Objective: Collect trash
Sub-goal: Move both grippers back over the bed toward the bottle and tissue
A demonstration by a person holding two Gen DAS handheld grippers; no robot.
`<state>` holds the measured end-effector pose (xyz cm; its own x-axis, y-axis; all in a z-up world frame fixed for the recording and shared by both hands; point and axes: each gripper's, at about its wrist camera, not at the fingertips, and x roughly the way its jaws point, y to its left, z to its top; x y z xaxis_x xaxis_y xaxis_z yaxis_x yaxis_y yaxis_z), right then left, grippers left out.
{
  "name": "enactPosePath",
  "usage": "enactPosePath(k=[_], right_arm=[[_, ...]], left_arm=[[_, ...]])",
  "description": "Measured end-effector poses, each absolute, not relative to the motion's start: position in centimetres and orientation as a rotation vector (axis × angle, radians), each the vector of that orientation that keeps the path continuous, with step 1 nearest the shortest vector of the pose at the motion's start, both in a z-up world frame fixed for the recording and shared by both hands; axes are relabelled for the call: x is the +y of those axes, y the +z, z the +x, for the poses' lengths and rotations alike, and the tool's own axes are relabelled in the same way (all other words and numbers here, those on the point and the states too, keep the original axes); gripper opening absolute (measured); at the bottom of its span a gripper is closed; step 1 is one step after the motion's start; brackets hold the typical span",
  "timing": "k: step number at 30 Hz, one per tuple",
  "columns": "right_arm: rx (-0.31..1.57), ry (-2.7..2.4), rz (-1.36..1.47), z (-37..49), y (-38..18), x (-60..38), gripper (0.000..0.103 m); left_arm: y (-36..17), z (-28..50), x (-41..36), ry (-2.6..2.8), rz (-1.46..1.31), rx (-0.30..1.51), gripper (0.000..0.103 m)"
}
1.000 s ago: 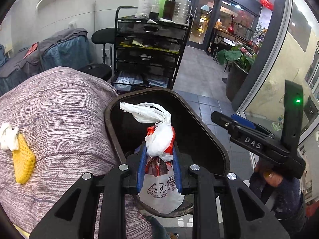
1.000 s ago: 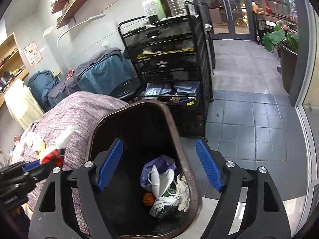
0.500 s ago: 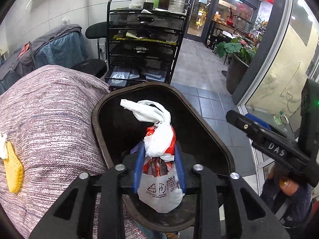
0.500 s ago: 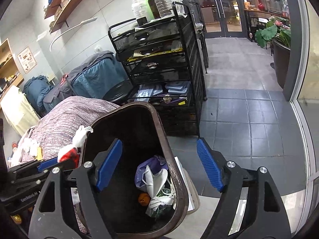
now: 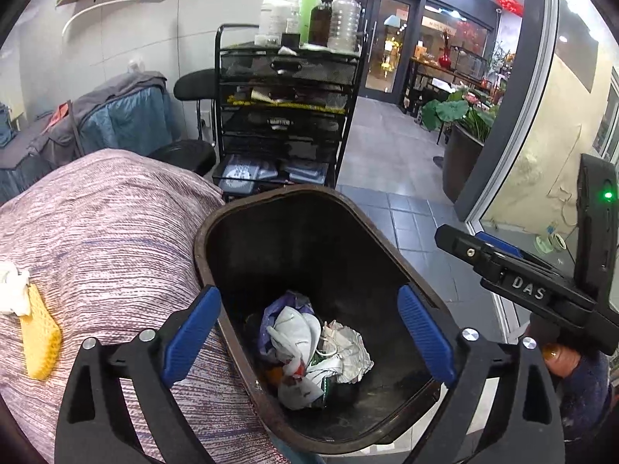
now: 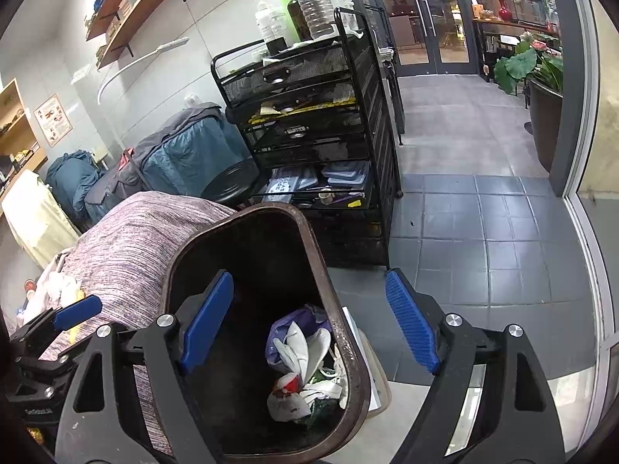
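Grey floor tiles (image 6: 483, 232) surround the dark bin (image 5: 309, 208), bagged trash (image 5: 305, 352) inside; left claw (image 5: 309, 342) and right claw (image 6: 309, 324) both gape apart, empty.

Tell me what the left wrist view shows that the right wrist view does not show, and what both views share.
Only the left wrist view shows the yellow mesh item on the striped cover, and the right tool's green light.

Only the right wrist view shows the wall shelves, the poster and the cream cloth.

Both show the dark bin with the white and red bag lying inside, the black cart with bottles, and both tools open: left tool, right tool.
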<state>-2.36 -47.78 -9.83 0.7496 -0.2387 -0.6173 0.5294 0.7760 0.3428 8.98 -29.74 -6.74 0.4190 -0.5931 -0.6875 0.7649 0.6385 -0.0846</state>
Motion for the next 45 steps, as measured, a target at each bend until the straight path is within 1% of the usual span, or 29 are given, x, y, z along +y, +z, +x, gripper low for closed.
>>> enactPosePath(k=[6, 19, 27, 37, 45], right_arm=[[0.567, -0.412, 0.528, -1.8, -9.3, -46.9, 0.081], [0.573, -0.235, 0.460, 2.2, -7.8, -41.1, 0.082], [0.593, -0.072, 0.386, 6.0, -6.7, -35.4, 0.082], [0.650, 0.191, 0.242, 11.2, -5.0, -26.3, 0.082], [0.701, 0.329, 0.171, 14.6, -4.7, -20.2, 0.082]], left_arm=[[-5.0, 8.0, -28.0, -0.847, 0.250, 0.671, 0.097], [-2.2, 7.9, -20.4, -0.717, 0.168, 0.590, 0.097], [-2.0, 9.9, -14.3, -0.574, 0.116, 0.601, 0.097], [-2.4, 12.9, -5.0, -0.355, 0.059, 0.629, 0.097], [-2.8, 15.2, 2.7, -0.207, 0.002, 0.653, 0.097]])
